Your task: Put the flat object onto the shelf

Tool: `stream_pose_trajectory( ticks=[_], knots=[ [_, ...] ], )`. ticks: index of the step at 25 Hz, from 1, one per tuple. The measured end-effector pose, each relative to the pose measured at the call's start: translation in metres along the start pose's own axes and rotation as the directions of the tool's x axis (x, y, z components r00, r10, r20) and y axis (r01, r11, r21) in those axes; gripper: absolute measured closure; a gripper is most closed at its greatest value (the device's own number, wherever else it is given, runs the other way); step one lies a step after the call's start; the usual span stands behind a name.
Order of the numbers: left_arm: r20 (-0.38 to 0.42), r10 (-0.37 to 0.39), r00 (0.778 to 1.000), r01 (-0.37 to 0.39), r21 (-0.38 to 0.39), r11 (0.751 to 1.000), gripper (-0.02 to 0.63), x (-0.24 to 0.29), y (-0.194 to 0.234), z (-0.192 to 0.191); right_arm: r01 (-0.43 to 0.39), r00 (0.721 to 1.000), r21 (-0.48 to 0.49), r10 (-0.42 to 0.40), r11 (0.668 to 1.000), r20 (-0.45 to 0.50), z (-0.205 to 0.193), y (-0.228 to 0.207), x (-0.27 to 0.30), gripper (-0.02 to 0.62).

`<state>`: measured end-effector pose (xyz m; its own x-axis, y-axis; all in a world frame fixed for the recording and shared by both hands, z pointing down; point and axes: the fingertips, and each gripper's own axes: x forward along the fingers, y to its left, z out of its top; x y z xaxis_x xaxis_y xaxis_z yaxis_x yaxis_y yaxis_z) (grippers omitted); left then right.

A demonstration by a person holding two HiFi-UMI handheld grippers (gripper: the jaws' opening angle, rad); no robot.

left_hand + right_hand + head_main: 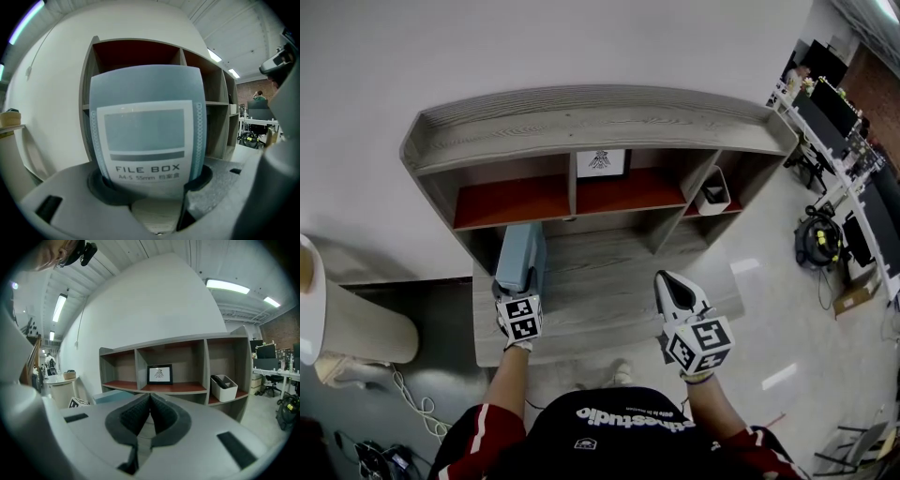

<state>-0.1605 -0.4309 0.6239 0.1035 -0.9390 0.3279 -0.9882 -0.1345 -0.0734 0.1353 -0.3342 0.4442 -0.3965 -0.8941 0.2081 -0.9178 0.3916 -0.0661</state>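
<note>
A pale blue file box (pixel 521 257) lies flat over the left side of the grey desk (pixel 600 300), its far end toward the left compartment of the shelf (pixel 511 202). My left gripper (pixel 514 292) is shut on the box's near end; in the left gripper view the box (pixel 147 126) with its "FILE BOX" label fills the space between the jaws. My right gripper (pixel 675 292) hovers over the desk's right side, shut with nothing in it, its pads (pixel 140 414) meeting in the right gripper view. The box's edge (pixel 115 396) shows at left there.
The shelf has red-floored compartments: a framed picture (pixel 601 162) stands in the middle one, a white bin (pixel 712 192) in the right one. A round white table (pixel 337 319) stands to the left. Office desks, chairs and a bag (pixel 818 239) are at the right.
</note>
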Motion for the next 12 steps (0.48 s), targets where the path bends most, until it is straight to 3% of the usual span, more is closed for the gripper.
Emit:
stream_pose_trajectory(
  ticks=[12],
  knots=[
    [-0.009,0.094,0.996,-0.094,-0.021,0.995,0.331,0.015,-0.008,-0.001,-0.036,0.999,-0.002,0.036,0.999,-0.001,0.003,-0.022,0.015,0.598]
  ],
)
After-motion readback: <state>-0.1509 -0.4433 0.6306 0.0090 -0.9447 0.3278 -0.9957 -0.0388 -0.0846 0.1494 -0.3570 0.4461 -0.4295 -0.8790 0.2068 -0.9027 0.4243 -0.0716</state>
